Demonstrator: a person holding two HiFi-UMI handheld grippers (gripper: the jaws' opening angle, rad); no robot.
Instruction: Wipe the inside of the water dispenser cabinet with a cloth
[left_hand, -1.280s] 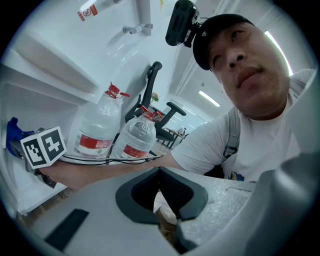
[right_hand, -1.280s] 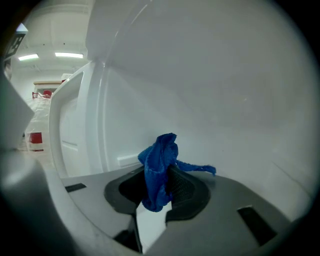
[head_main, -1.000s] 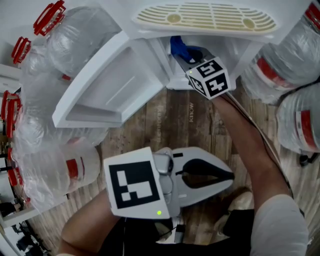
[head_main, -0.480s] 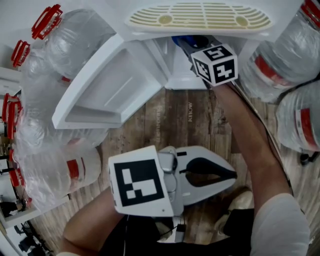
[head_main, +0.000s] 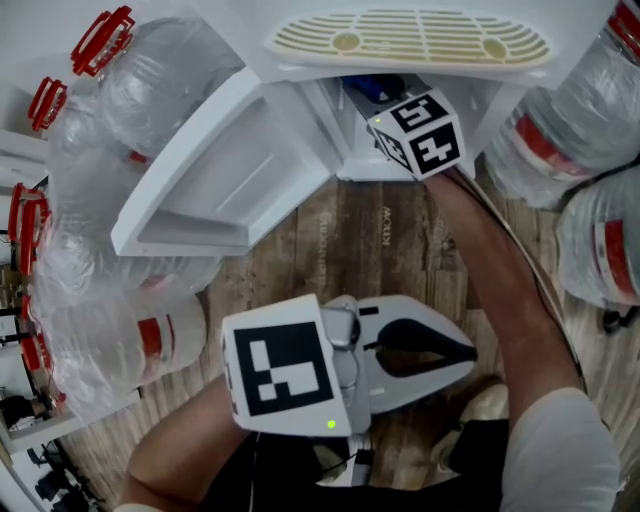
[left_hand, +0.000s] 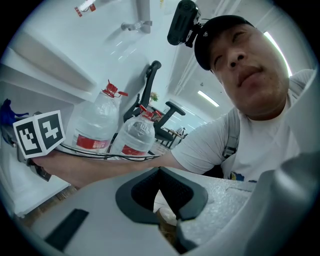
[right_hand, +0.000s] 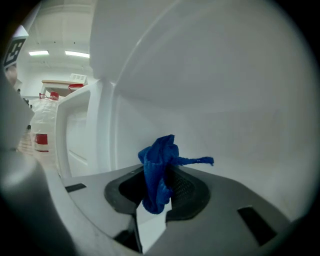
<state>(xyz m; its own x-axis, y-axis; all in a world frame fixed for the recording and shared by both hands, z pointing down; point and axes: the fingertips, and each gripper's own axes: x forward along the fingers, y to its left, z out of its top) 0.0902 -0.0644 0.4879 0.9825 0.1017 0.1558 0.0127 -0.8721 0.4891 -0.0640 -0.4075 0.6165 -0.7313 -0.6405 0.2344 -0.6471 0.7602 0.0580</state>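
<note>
Inside the cabinet (right_hand: 225, 90), the right gripper (right_hand: 161, 176) clamps the cloth (right_hand: 158, 156); outside it, the left gripper (left_hand: 159, 169) is closed, empty.

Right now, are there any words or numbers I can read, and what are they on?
Floor plank: short dark print, too blurred to read.
Red bottle labels: too small to read.
Marker cubes: black-and-white square patterns only, no words.

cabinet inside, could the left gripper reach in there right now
Probably not easily: the door is open, but the right gripper with the blue cloth and that forearm fill the opening.
</note>
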